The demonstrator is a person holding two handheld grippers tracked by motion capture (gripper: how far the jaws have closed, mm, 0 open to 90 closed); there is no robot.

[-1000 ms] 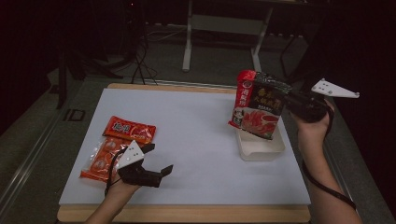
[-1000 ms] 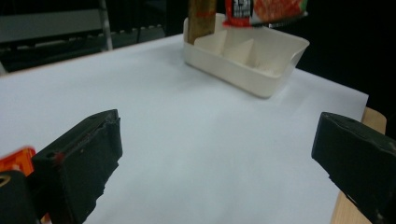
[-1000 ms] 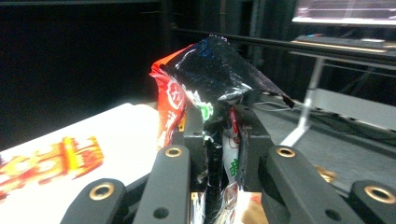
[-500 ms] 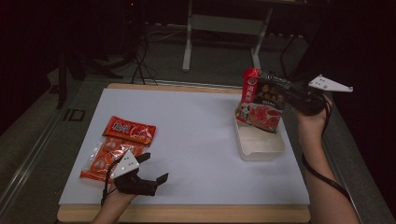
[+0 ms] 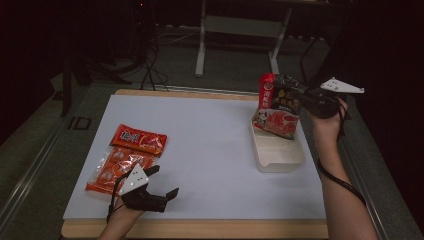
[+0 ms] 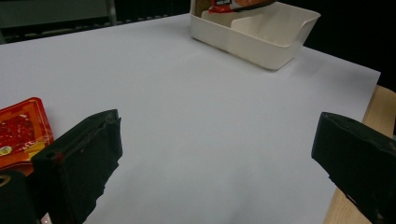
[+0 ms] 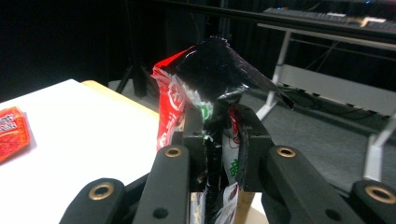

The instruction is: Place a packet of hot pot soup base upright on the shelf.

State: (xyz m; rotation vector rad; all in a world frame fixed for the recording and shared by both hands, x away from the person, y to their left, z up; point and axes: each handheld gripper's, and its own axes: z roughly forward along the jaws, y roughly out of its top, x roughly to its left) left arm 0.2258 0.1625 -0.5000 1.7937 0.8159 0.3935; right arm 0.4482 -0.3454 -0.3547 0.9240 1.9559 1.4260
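My right gripper [image 5: 301, 101] is shut on the top of a red and black snack packet [image 5: 278, 106], which hangs over the far end of a cream tray [image 5: 280, 166] with its lower edge at the tray's rim. In the right gripper view, the packet [image 7: 210, 65] is pinched between the pads of that gripper [image 7: 218, 135]. Two red packets [image 5: 138, 139] [image 5: 114, 170] lie on the left of the white tabletop. Just right of them, near the front edge, my left gripper [image 5: 164, 181] stands open and holds nothing. The left gripper view looks between its spread jaws [image 6: 219, 154] towards the tray [image 6: 261, 42].
The white tabletop [image 5: 210, 150] has a wooden front edge. A divider splits the tray into compartments [image 6: 243, 25]. Beyond the table's far edge stand a metal frame [image 5: 202, 40] and cables on a dark floor.
My right gripper has carried the packet a little farther back and lower, to the tray's far end. The left gripper has eased slightly towards the front edge.
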